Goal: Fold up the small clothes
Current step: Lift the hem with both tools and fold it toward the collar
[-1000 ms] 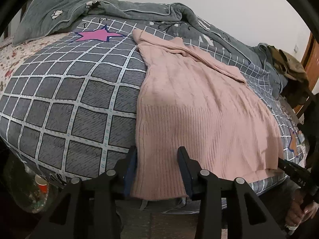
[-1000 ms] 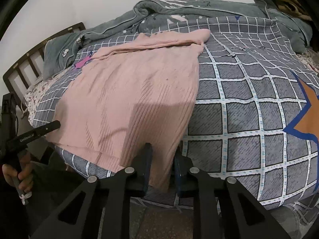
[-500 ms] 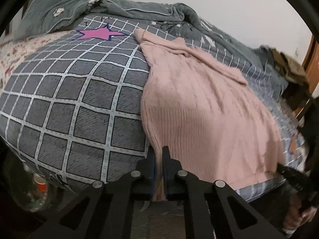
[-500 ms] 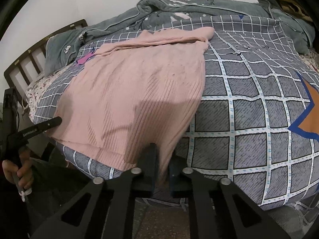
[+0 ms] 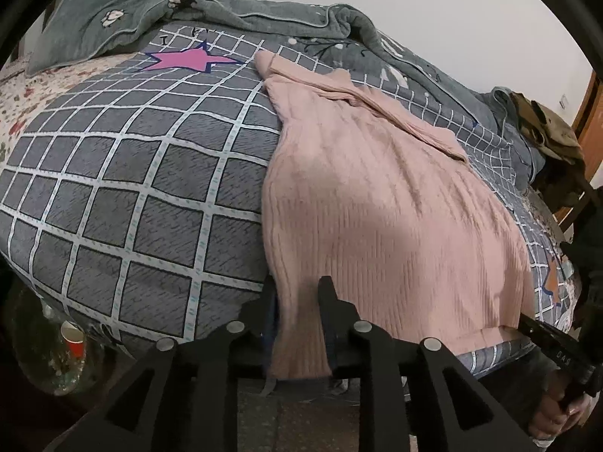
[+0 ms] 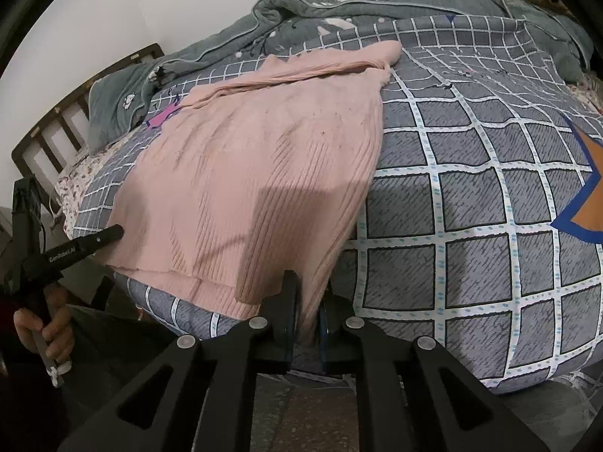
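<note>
Right tongs (image 6: pixel 307 301) pinching pink sweater (image 6: pixel 264 173) hem

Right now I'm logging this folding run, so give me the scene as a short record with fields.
garment: pink knit sweater, spread flat, sleeves folded across the top
surface: grey checked bedspread
hem: hangs over the near bed edge
left gripper: jaws apart, astride the hem's left corner
right gripper: jaws close around the hem's right corner, grip unclear
behind: rumpled grey-green quilt

Bed (image 5: pixel 124 203) with grey checked cover; dark slatted headboard (image 6: pixel 56 128); plain white wall (image 5: pixel 414 3); speckled floor (image 6: pixel 301 406).
</note>
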`<state>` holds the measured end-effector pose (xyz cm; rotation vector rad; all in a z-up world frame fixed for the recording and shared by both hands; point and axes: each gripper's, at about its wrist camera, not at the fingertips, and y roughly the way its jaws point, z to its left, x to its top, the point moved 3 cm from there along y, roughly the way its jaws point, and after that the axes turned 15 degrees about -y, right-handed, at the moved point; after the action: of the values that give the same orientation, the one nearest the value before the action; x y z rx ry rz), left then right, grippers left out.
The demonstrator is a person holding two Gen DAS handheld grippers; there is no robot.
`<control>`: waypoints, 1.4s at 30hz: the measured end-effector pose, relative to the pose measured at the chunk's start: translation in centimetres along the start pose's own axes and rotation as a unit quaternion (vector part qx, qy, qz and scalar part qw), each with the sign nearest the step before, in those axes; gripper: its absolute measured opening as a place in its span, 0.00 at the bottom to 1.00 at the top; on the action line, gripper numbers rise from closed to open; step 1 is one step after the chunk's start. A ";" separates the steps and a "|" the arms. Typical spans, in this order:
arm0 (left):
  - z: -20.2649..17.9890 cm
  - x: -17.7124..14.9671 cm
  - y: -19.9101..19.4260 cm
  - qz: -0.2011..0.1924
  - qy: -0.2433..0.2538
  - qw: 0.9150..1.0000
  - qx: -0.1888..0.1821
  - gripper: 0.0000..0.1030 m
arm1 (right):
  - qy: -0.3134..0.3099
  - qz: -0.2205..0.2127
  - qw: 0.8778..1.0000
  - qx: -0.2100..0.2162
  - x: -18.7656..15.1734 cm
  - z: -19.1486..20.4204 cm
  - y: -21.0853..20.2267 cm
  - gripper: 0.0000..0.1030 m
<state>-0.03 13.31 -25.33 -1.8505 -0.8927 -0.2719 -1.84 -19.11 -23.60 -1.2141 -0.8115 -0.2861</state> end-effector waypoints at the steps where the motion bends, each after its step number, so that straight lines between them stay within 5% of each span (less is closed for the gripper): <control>1: 0.0 0.0 0.0 0.000 0.002 1.000 0.001 0.20 | -0.002 0.000 1.000 0.001 0.0 0.1 0.0 0.10; 4: 0.0 0.1 -0.1 0.000 0.001 1.000 -0.001 0.07 | -0.007 -0.008 1.000 0.002 0.2 0.4 -0.3 0.06; 12: 0.0 1.8 -2.6 -0.021 -0.043 0.997 -0.059 0.06 | 0.034 -0.068 0.995 0.066 2.3 -0.3 -3.4 0.05; 21: -2.8 6.9 -6.9 -0.071 -0.077 0.988 -0.111 0.06 | 0.063 -0.129 0.985 0.093 7.3 -1.8 -7.3 0.05; 30: -6.8 12.9 -7.8 -0.130 -0.060 0.983 -0.113 0.06 | 0.113 -0.190 0.967 0.128 14.1 -5.2 -9.0 0.05; 42: -9.4 20.8 -1.3 -0.165 -0.052 0.981 -0.084 0.06 | 0.115 -0.216 0.962 0.119 23.1 -9.8 -4.3 0.05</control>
<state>15.59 14.84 -8.69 -1.8775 -1.2853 -0.4720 15.50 -24.54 -5.82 -0.7526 -0.8743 -0.6549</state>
